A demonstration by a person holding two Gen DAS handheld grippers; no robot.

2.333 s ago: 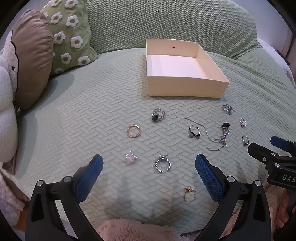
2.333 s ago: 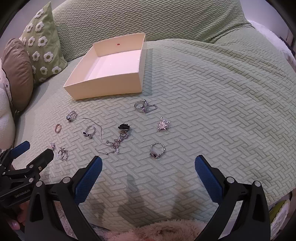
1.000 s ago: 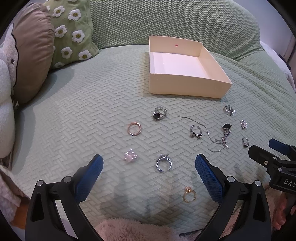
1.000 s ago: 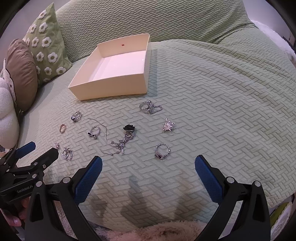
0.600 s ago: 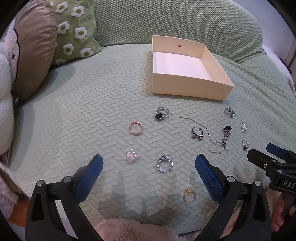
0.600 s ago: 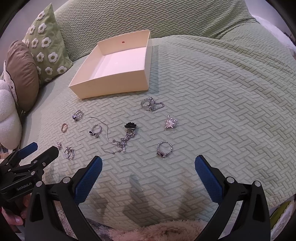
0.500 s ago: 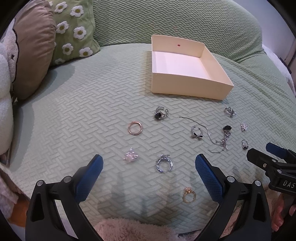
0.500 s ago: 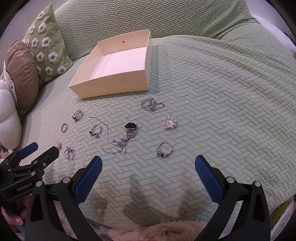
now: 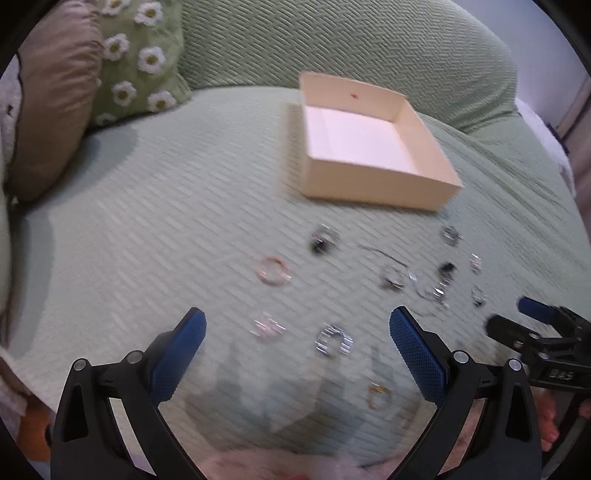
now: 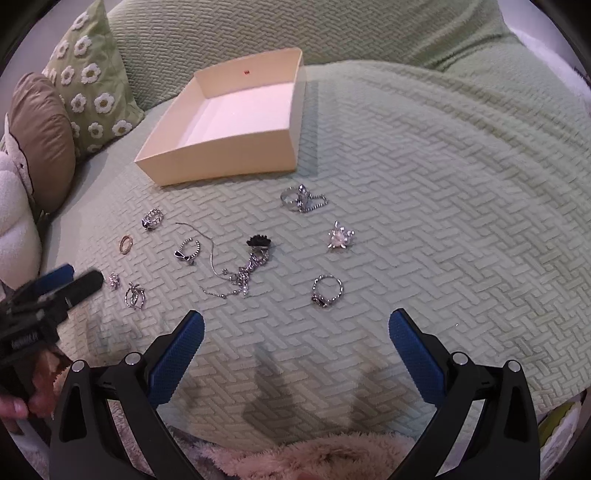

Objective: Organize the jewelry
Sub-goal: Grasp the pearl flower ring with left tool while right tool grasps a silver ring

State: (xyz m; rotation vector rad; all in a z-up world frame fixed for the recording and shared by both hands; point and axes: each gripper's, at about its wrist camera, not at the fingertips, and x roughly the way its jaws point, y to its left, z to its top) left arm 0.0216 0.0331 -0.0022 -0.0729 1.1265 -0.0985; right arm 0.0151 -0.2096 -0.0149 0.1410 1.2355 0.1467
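Observation:
Several rings and a tangled chain lie scattered on a green quilted cushion. An open cream box (image 10: pixel 236 144) stands behind them, also in the left wrist view (image 9: pixel 373 184). My left gripper (image 9: pixel 297 338) is open and empty, above a silver ring (image 9: pixel 334 341) and a pink stone ring (image 9: pixel 266 326); this view is blurred. My right gripper (image 10: pixel 295 338) is open and empty, just short of a beaded ring (image 10: pixel 327 290). The chain (image 10: pixel 240 275) with a black flower charm lies mid-cushion. A rose-gold ring (image 10: pixel 125 243) lies at left.
A daisy-patterned green pillow (image 10: pixel 92 85) and a brown pillow (image 10: pixel 40 136) sit at the back left. The sofa backrest (image 10: pixel 295 26) rises behind the box. A fluffy pink fabric (image 10: pixel 332 458) lies at the near edge.
The left wrist view has gone blurred and the scene has shifted in it, so my left gripper is moving. My right gripper has come slightly nearer the jewelry. Both stay open.

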